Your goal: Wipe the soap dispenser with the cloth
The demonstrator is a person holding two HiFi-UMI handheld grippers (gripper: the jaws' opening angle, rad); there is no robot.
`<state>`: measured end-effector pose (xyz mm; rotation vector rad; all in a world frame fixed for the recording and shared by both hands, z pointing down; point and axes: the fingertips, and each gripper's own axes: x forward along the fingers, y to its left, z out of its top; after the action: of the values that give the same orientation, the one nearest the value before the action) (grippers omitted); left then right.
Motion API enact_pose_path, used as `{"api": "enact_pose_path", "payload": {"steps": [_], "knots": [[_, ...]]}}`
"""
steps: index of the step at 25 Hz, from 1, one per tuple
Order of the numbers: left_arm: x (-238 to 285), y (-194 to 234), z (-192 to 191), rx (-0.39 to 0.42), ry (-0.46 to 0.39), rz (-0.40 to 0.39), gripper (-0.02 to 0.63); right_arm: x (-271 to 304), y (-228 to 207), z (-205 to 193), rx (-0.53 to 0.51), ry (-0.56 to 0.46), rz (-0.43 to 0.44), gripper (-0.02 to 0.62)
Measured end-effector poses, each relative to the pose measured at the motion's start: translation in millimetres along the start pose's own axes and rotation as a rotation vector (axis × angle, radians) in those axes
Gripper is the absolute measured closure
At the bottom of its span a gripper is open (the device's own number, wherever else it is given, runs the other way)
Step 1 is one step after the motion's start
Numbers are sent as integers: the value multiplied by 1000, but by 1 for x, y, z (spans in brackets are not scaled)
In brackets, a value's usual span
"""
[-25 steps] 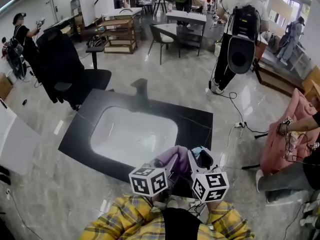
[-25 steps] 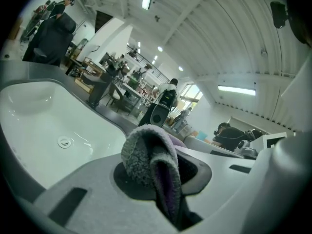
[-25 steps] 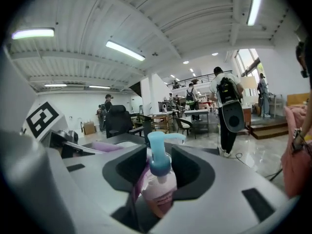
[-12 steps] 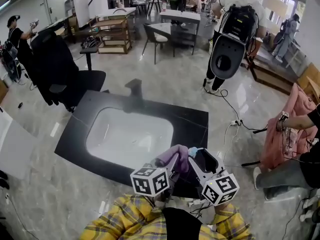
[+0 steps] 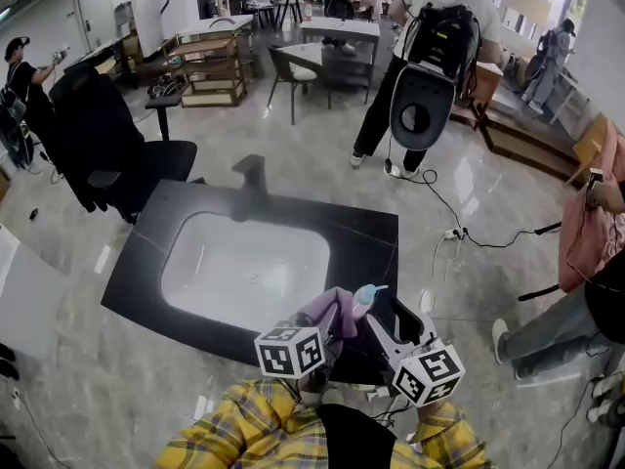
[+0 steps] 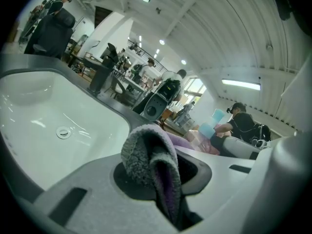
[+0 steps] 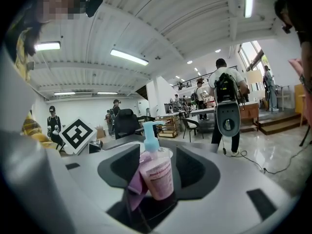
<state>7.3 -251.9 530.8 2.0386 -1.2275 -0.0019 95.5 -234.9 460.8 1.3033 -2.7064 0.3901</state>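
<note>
A pink soap dispenser [image 7: 157,175] with a pale blue pump stands roughly upright between the fingers of the right gripper [image 7: 156,157]. It is over the near right part of a black desk [image 5: 376,237], just right of the desk's inset white sink [image 5: 244,262]. The right gripper's fingers have just been opening. They are spread, one on each side of the bottle, and neither pad visibly presses on it. The gripper hides whether the bottle's base rests on the desk.

The left gripper [image 6: 161,167], just beside the right one and nearer the sink, has its fingers clamped on a grey and purple fleecy cloth [image 6: 146,155]. The cloth bulges in a thick fold past the fingertips. In the right gripper view a purple fold of it lies against the lower left side of the bottle. In the head view the cloth sits just left of the pump.

A black tap [image 5: 252,172] rises at the sink's far edge. The person holding both grippers wears yellow plaid sleeves [image 5: 234,428]. Beyond the desk, a black office chair [image 5: 117,135] stands at the left and a person carrying a backpack [image 5: 425,57] stands at the right.
</note>
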Motion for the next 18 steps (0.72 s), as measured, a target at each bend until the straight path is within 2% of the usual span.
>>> {"api": "enact_pose_path", "payload": {"steps": [11,14,18], "knots": [[9,23,-30,70,82,55,548,-10,0,-9,8,21,-9,373],[9,23,-29,137,87,59,548,-10,1,-10,-2,35,21,373],[-7,21,-19,168,50,38,548,-7,3,-7,-56,43,92,373]]}}
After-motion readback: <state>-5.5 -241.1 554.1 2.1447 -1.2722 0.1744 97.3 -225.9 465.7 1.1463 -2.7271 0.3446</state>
